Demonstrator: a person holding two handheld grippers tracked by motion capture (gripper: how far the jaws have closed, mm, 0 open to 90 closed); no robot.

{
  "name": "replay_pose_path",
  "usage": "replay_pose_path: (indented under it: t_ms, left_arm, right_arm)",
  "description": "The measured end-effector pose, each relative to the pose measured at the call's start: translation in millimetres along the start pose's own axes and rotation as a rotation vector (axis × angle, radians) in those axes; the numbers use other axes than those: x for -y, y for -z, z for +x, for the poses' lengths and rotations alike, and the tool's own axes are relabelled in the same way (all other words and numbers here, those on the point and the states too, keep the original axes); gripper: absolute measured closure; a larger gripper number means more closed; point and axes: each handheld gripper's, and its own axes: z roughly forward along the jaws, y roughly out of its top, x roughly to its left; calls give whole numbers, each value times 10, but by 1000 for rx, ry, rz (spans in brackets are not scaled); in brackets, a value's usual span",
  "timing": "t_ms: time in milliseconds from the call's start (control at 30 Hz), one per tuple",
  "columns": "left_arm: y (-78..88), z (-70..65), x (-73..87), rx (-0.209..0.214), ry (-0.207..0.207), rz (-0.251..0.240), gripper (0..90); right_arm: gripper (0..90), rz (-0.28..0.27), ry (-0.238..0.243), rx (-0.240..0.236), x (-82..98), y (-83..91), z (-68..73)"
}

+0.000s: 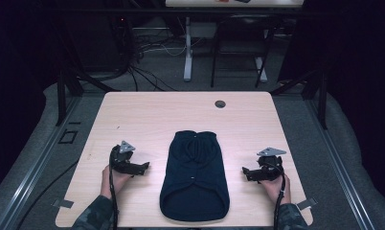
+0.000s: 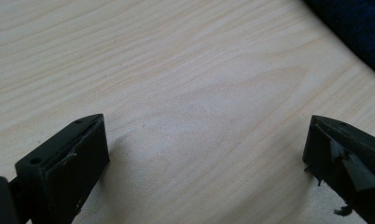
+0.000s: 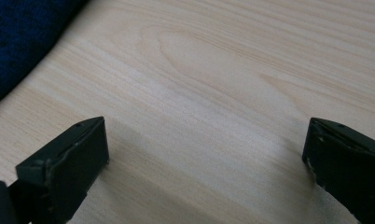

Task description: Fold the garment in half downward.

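Observation:
A dark navy garment (image 1: 195, 176) lies flat in the middle of the light wooden table (image 1: 147, 115), reaching toward the near edge. My left gripper (image 1: 143, 168) rests low on the table to the garment's left, pointing toward it, jaws wide apart with bare wood between them (image 2: 206, 123). My right gripper (image 1: 246, 172) mirrors it on the garment's right, also open over bare wood (image 3: 206, 123). A corner of the garment (image 2: 358, 28) shows at the top right of the left gripper view, and an edge of the garment (image 3: 22, 42) at the top left of the right gripper view.
A round cable hole (image 1: 220, 104) sits near the table's far edge. Beyond the table stand desk legs (image 1: 187, 52), a tangle of cables (image 1: 142, 52) and dark frame posts (image 1: 61, 96). Grey floor with rails runs along both sides.

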Motion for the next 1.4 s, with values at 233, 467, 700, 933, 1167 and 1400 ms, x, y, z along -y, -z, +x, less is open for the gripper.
replay_pose_path:
  t_ms: [233,467,700,933,1167,1400]
  left_arm:
    - [-1,-1,1,-1,0,-2,3]
    - [0,-2,1,-2,0,-2,3]
    - [0,-3,1,-2,0,-2,4]
    - [1,-2,0,-3,0,-1,4]
    - [8,-4,-5,-1,-10,-3,22]
    - [13,-33,-39,-2,-18,3,16]
  right_arm:
    - [0,0,0,0,0,0,1]
    - [0,1,-1,0,-1,0,1]
    - [0,0,-2,0,-2,-1,3]
    - [0,1,-2,-1,-3,-2,2]
    - [0,2,-1,3,-6,-2,2]
    - [0,2,-1,2,-7,-2,2]
